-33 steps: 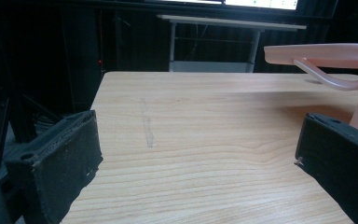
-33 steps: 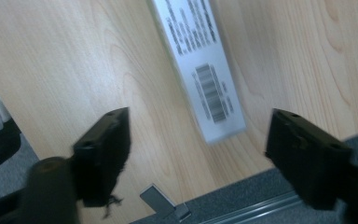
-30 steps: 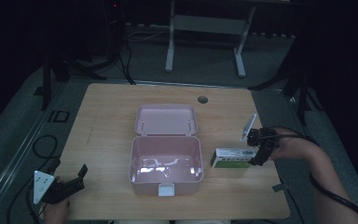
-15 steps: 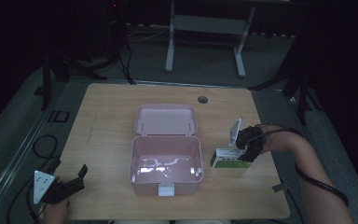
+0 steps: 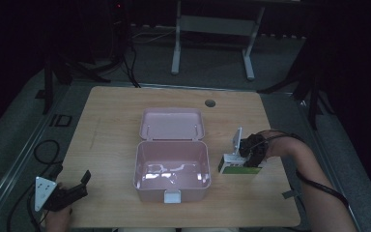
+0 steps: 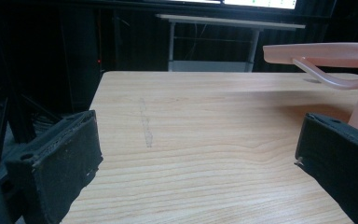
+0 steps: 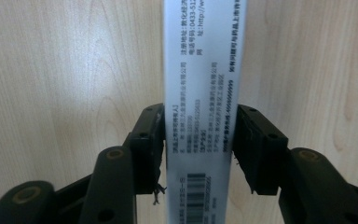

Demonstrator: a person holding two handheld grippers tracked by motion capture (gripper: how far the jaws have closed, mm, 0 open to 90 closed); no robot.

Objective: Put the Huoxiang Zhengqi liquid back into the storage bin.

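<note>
A green-and-white medicine box (image 5: 235, 168) lies on the wooden table (image 5: 111, 140), just right of an open pink case (image 5: 171, 145). The case's lid (image 5: 171, 123) lies folded back behind it. My right gripper (image 5: 251, 153) points down over the box's right end. In the right gripper view its two pads press both long sides of the white printed box (image 7: 200, 70), so the right gripper (image 7: 199, 135) is shut on it. My left gripper (image 5: 75, 188) rests at the table's front left corner, open. Nothing lies between the wide-apart jaws of the left gripper (image 6: 198, 154), and the pink lid (image 6: 317, 51) shows at its right.
A round cable hole (image 5: 210, 103) sits near the table's far edge. A bit of tape (image 5: 290, 194) lies at the front right. Cables (image 5: 43, 150) trail on the floor to the left, and a desk frame (image 5: 212, 29) stands behind the table.
My right gripper has moved left, over the medicine box, and shut on it. The box has shifted slightly towards the pink case. My left gripper has stayed put.
</note>
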